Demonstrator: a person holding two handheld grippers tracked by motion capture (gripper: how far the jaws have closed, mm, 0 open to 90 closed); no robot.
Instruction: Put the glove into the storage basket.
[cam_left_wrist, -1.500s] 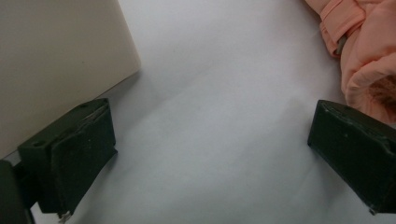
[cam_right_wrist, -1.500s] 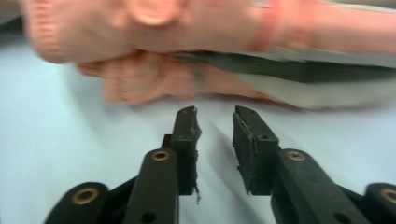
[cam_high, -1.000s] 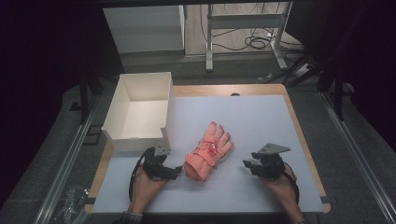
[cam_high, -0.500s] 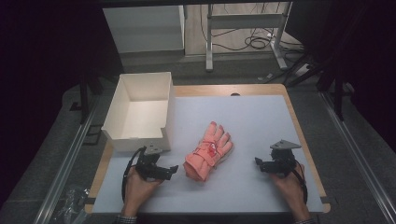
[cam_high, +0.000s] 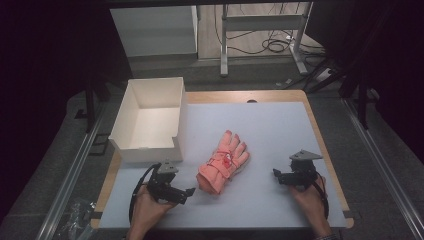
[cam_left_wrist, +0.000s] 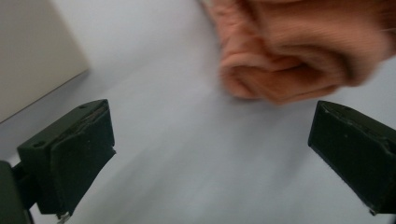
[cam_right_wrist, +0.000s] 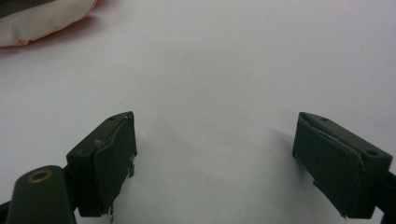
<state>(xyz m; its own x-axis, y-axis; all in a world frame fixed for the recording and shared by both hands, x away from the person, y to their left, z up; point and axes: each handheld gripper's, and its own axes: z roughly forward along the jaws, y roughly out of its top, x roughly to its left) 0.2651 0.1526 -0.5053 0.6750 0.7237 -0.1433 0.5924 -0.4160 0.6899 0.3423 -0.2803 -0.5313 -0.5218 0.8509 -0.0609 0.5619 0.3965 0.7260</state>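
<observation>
1. gloves (cam_high: 223, 163), a salmon-pink knitted pair stacked one on the other, lie near the middle of the pale table mat (cam_high: 280, 130), a little toward its near-left part. they sit just right of the open white cardboard box (cam_high: 150, 120), apart from it.

2. the left gripper (cam_high: 186, 192) rests low on the mat close to the near edge, its jaws spread wide with nothing between them. in the left gripper view the rolled cuff end of the pair (cam_left_wrist: 299, 56) lies just beyond the jaw tips, blurred, near but not touching.

3. the right gripper (cam_high: 278, 175) sits well apart to the right of the gloves, also wide open and holding nothing. in the right gripper view bare mat lies between its jaws, with an edge of pale and pink fabric (cam_right_wrist: 42, 18) at the far left corner.

4. the step in hand looks like an approach: neither gripper has contact, and the left one is far better placed to take the cuff.

5. the next move would seem to call for the left jaws to go forward around the thick cuff and close on both layers, so the pair lifts as one. the box to the far left is a likely place for it, though that is a guess.

6. the long axis of the gloves runs on a diagonal, from near-left to far-right. the cuffs point near-left toward the left gripper; the fingers fan out toward the far right.

7. soft knit may sag or slip apart if only one layer is caught.
</observation>
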